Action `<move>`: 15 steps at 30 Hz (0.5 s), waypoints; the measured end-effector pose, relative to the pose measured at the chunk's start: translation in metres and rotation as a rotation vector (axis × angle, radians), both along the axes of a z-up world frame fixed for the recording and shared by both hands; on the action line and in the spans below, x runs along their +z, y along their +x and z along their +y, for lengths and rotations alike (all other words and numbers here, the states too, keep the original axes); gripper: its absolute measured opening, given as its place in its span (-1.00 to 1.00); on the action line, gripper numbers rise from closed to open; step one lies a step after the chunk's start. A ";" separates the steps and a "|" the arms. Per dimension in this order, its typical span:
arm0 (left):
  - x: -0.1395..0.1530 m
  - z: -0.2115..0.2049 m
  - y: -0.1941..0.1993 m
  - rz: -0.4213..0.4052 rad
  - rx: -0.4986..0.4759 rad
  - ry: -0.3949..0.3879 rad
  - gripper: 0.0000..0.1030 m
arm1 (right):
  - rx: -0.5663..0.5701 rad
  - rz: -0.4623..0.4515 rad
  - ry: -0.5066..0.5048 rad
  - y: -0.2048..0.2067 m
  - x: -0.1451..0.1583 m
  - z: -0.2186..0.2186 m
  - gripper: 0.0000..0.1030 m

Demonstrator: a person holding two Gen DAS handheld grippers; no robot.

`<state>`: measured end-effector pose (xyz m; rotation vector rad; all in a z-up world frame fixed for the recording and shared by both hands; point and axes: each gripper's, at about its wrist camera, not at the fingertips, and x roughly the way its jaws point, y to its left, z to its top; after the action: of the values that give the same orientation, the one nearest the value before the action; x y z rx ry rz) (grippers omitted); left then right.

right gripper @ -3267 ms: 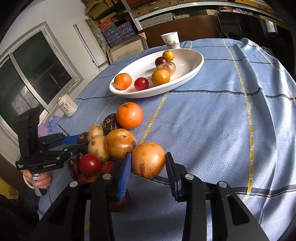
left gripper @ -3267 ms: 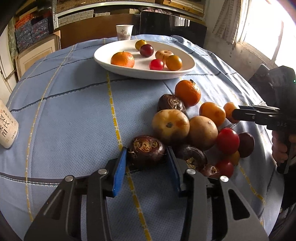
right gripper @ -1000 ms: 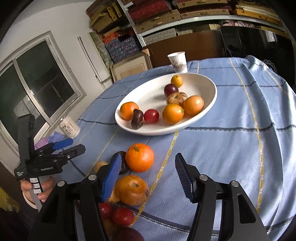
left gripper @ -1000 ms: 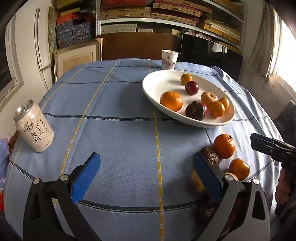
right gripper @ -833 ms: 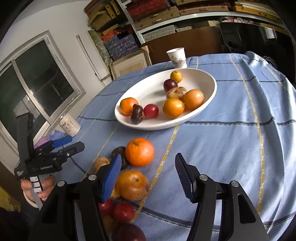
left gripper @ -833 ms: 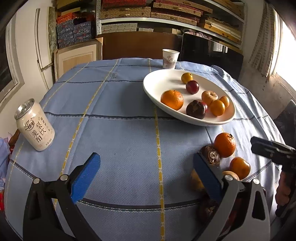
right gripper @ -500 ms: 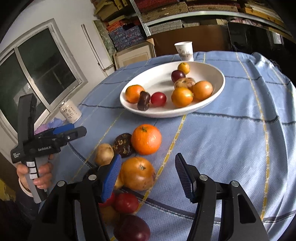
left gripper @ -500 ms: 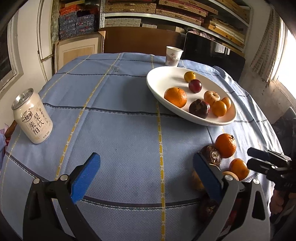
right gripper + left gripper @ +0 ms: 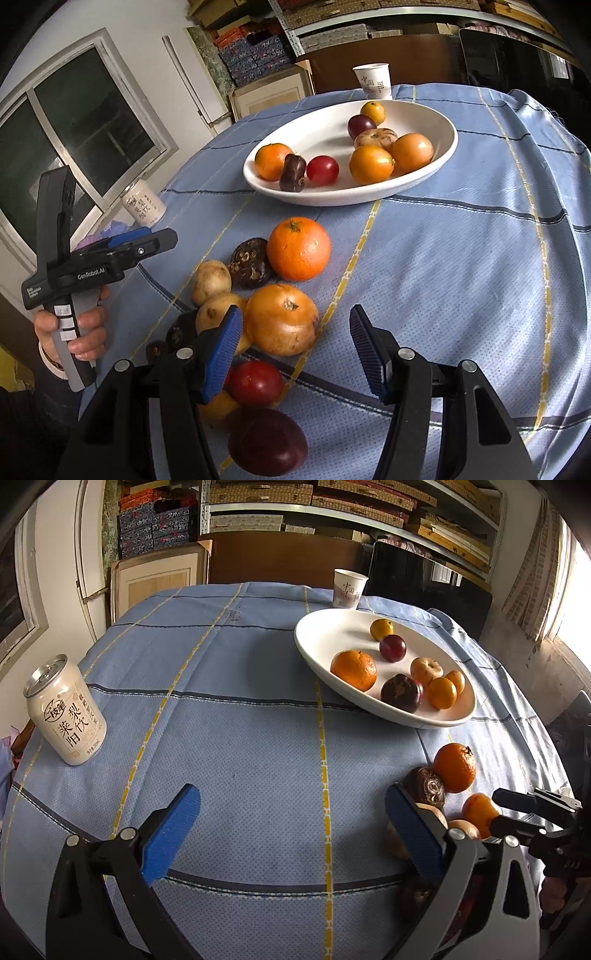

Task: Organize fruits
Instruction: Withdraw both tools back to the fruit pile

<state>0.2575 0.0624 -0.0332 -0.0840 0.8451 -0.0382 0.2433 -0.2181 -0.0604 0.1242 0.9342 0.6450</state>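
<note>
A white oval plate [image 9: 439, 162] [image 9: 317, 653] on the blue tablecloth holds several fruits, among them an orange [image 9: 354, 669] and a dark wrinkled fruit [image 9: 401, 693]. A pile of loose fruits lies nearer: an orange [image 9: 298, 248], a dark fruit [image 9: 249, 263] and a big yellow-orange fruit [image 9: 282, 319]. My right gripper [image 9: 295, 343] stands open, and that yellow-orange fruit sits just ahead of its left pad, untouched. My left gripper [image 9: 291, 834] is wide open over bare cloth, left of the pile, holding nothing. It also shows at the left of the right wrist view as the left gripper [image 9: 147, 240], held by a hand.
A drink can [image 9: 65, 710] stands at the table's left edge. A paper cup [image 9: 349, 588] stands behind the plate. A red fruit [image 9: 258, 382] and a dark purple one [image 9: 267, 441] lie under my right gripper. Shelves and boxes fill the back wall.
Since three seconds ago both grippers have let go of fruits, and the dark fruit and an orange fruit now lie on the plate. In the last second my right gripper sank toward the pile.
</note>
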 end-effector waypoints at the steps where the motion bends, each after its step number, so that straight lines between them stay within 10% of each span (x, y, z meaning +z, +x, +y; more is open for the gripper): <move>1: 0.000 0.000 0.000 0.000 0.000 0.000 0.91 | 0.002 0.001 -0.001 -0.001 -0.001 0.001 0.19; 15: 0.001 -0.001 -0.001 -0.005 -0.001 0.005 0.91 | 0.022 0.016 0.035 -0.001 -0.004 0.005 -0.17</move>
<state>0.2564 0.0611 -0.0318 -0.0790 0.8403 -0.0376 0.2427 -0.2130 -0.0647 0.1511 0.9413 0.6822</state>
